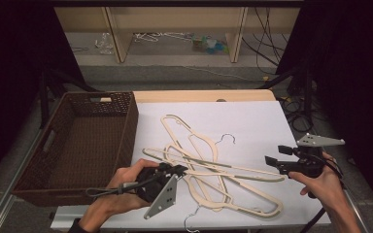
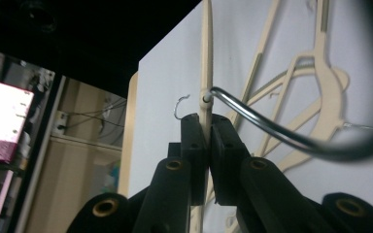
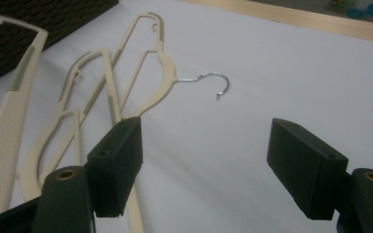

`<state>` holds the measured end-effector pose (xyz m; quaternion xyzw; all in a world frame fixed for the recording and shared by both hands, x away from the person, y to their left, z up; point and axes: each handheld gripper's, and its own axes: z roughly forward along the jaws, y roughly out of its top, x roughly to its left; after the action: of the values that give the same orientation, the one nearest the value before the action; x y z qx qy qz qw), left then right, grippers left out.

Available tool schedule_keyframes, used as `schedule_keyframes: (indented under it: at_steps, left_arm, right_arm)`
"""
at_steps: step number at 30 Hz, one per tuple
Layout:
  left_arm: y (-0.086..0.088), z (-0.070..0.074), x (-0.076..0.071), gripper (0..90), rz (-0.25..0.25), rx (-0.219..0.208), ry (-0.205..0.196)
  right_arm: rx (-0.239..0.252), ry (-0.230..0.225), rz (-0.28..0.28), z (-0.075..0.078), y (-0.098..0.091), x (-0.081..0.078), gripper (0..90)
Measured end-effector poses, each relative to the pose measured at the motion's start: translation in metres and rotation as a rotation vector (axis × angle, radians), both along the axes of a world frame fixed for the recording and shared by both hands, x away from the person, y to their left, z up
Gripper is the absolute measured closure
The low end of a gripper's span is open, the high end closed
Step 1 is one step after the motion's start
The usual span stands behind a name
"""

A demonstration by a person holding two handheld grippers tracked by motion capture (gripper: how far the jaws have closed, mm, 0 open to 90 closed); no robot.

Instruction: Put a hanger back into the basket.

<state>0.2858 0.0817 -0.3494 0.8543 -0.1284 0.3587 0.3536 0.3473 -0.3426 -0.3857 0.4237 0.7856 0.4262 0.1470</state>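
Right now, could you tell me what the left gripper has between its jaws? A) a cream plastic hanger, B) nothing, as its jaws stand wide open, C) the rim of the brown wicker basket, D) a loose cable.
A: in the left gripper view, the left gripper has its jaws shut on the thin edge of a cream hanger, just below where its metal hook joins; the basket lies apart, to the left.

Left gripper (image 1: 178, 170) fingers clamped tight; right gripper (image 1: 278, 155) fingers spread wide.
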Motion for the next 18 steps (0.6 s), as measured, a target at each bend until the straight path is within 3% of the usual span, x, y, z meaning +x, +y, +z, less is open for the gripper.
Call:
schedule_keyframes:
  at_steps: [1,5,7,8,10,11,12,13,15,16,17,18]
  left_arm:
    - [0.001,0.003,0.0,84.2,-0.002,-0.027,0.035]
    - [0.001,0.007,-0.001,85.8,0.012,-0.029,0.048]
    - [0.006,0.009,0.001,85.7,0.02,-0.047,0.087]
    - [0.006,0.009,0.001,85.7,0.02,-0.047,0.087]
    - [0.01,0.012,0.003,85.9,0.043,-0.069,0.098]
    - [0.015,0.016,0.006,85.8,0.065,-0.096,0.122]
    - [0.015,0.016,0.006,85.8,0.065,-0.096,0.122]
    - [0.018,0.02,0.007,85.8,0.079,-0.113,0.141]
    - [0.023,0.027,0.009,85.8,0.116,-0.191,0.201]
    - [0.023,0.027,0.009,85.8,0.116,-0.191,0.201]
    - [0.029,0.032,0.011,85.8,0.131,-0.243,0.245]
    - [0.029,0.032,0.011,85.8,0.131,-0.243,0.245]
  right_arm:
    - [0.003,0.002,-0.006,-0.004,-0.005,-0.003,31.1]
    - [0.007,-0.004,-0.04,-0.005,-0.012,-0.003,28.6]
    - [0.015,0.001,-0.06,-0.004,-0.017,-0.002,28.3]
    - [0.015,0.001,-0.06,-0.004,-0.017,-0.002,28.3]
    - [0.018,0.021,-0.07,-0.007,-0.017,-0.003,28.3]
    - [0.01,-0.001,-0.067,-0.012,-0.016,-0.003,28.1]
    - [0.01,-0.001,-0.067,-0.012,-0.016,-0.003,28.1]
    - [0.012,0.007,-0.072,-0.013,-0.015,-0.004,28.0]
    - [-0.002,-0.006,-0.055,-0.015,-0.01,-0.008,27.3]
    - [-0.006,-0.011,-0.053,-0.016,-0.008,-0.01,27.3]
    - [-0.005,-0.017,-0.037,-0.016,-0.005,-0.013,27.3]
    - [-0.005,-0.017,-0.037,-0.016,-0.005,-0.013,27.3]
